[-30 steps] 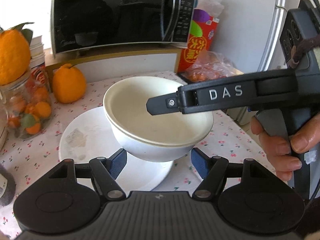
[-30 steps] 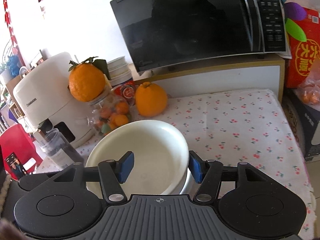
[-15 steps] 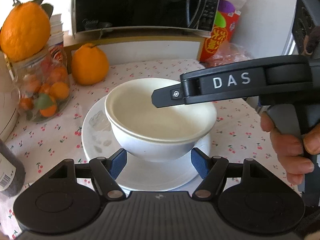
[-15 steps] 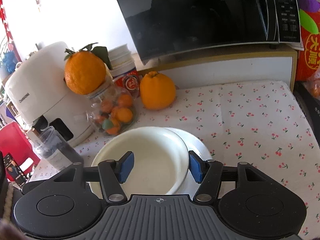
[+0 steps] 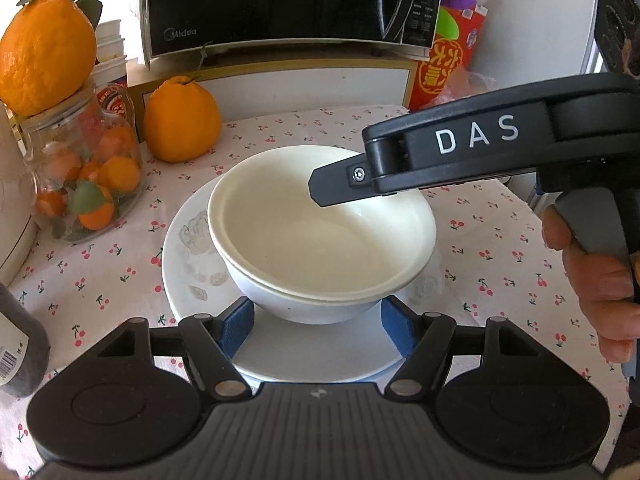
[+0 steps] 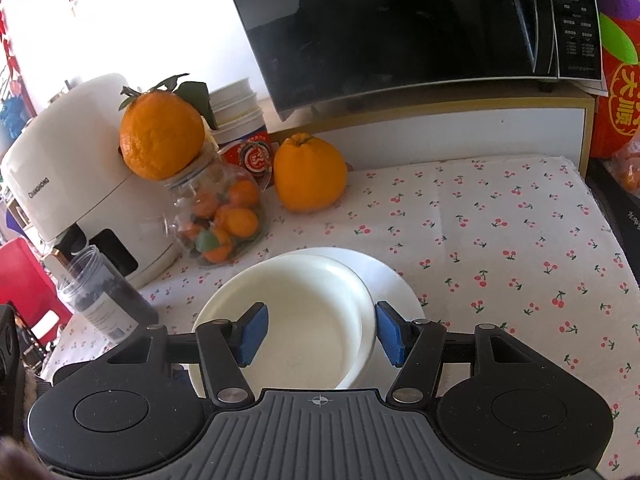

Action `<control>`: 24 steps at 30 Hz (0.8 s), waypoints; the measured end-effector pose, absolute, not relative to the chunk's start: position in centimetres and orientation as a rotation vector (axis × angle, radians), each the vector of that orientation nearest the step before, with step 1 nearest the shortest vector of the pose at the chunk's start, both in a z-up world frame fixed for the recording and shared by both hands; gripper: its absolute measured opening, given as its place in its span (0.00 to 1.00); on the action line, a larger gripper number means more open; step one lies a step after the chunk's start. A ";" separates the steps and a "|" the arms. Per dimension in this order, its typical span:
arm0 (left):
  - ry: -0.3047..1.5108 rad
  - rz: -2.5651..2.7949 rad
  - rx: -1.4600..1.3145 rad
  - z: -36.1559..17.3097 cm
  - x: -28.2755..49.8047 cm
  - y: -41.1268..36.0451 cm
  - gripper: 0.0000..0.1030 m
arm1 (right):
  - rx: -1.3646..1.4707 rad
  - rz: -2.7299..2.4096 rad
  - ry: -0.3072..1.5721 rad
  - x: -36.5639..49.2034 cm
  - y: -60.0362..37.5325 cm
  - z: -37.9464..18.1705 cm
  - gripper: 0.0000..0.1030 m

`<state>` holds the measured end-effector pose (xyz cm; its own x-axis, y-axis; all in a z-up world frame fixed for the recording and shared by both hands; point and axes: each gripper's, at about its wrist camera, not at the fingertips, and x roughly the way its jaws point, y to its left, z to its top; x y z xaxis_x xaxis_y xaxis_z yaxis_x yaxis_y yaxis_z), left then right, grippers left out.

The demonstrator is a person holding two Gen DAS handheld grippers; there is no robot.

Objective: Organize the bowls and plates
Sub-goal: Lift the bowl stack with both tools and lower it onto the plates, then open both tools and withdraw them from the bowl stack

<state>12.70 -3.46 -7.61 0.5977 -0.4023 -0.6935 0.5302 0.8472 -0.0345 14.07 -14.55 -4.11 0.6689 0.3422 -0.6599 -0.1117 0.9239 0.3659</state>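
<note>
Item: bowl (image 5: 320, 232), nested pair by the look, sitting on plate (image 5: 188, 256), on cherry-print cloth | Left claw (image 5: 316, 324): spread, empty, bowl's foot between its pads, not touching | Right claw (image 6: 316, 332): spread, empty, above the bowl's rim | Nearer: left claw, bowl straight ahead.

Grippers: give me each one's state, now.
Left gripper: open, jaws either side of the white ceramic bowl, not clamping.
Right gripper: open, one jaw inside the bowl, holding nothing.
</note>
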 end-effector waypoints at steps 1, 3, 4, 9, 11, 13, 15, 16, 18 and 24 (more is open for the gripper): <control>0.754 -0.542 0.185 -7.6 12.7 -3.5 0.65 | 0.307 0.259 0.801 14.1 -14.5 -4.2 0.57; 0.748 -0.540 0.192 -7.6 12.7 -3.6 0.65 | 0.303 0.255 0.800 14.1 -14.5 -4.2 0.57; 0.746 -0.538 0.196 -7.6 12.7 -3.6 0.66 | 0.304 0.254 0.799 14.2 -14.5 -4.2 0.57; 0.733 -0.532 0.216 -7.7 12.8 -3.7 0.68 | 0.310 0.251 0.798 14.2 -14.5 -4.2 0.57; 0.723 -0.524 0.231 -7.6 12.7 -3.8 0.76 | 0.310 0.248 0.798 14.2 -14.5 -4.2 0.57; 0.715 -0.521 0.233 -7.4 12.7 -3.7 0.83 | 0.315 0.242 0.804 14.1 -14.6 -4.3 0.57; 0.714 -0.517 0.226 -7.1 12.7 -3.7 0.88 | 0.326 0.231 0.809 14.1 -14.9 -4.3 0.66; 0.714 -0.515 0.222 -6.9 12.7 -3.7 0.90 | 0.330 0.226 0.807 14.0 -15.0 -4.3 0.67; 0.715 -0.513 0.217 -6.7 12.6 -3.6 0.92 | 0.339 0.221 0.799 13.9 -15.4 -4.1 0.73; 0.703 -0.521 0.221 -5.9 11.6 -3.2 0.96 | 0.359 0.193 0.778 13.0 -16.8 -3.5 0.80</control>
<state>11.62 -3.18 -5.92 0.6420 -0.3810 -0.6653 0.5259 0.8503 0.0206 13.00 -16.76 -3.52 0.6989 0.3002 -0.6492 -0.0383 0.9221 0.3851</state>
